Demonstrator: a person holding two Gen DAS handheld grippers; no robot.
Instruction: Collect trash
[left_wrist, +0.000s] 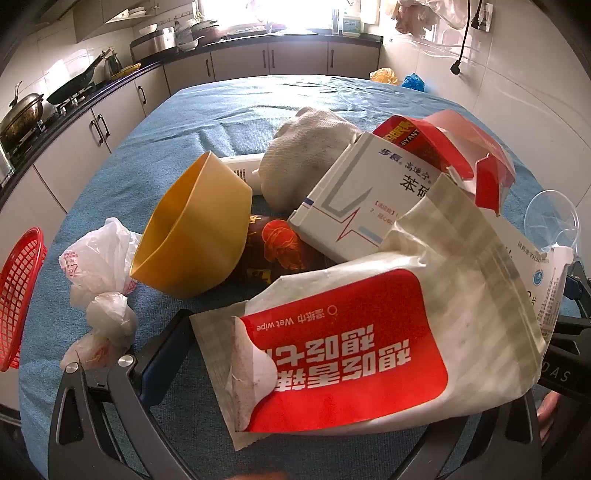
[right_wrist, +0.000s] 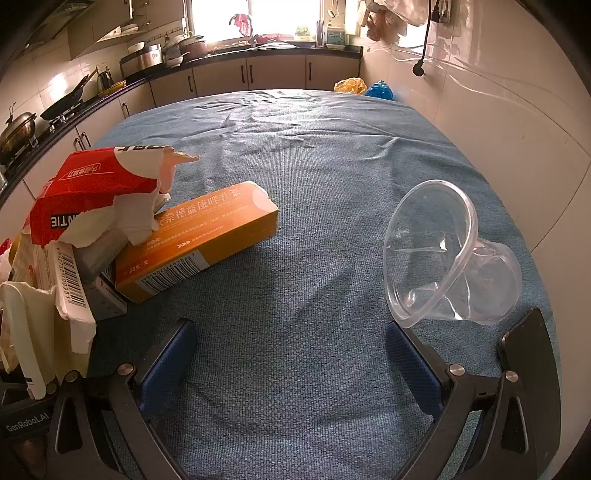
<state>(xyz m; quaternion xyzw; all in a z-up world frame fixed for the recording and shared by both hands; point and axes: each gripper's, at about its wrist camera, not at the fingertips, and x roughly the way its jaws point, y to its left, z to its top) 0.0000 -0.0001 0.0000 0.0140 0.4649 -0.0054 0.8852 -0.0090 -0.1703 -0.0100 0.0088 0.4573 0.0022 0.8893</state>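
Two views. Left gripper (left_wrist: 295, 350): fingers spread wide, a torn wipe pack (left_wrist: 351, 354) lying loose between them; limp and light, best pinched across its flat middle. Right gripper (right_wrist: 291, 362): fingers released, empty; clear cup (right_wrist: 443, 254) tipped just beyond the right finger, thin, crushable.

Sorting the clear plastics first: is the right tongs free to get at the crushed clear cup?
Probably yes. The right tongs stand open over bare blue cloth, and the clear cup lies on its side just beyond the right finger, nothing between them.
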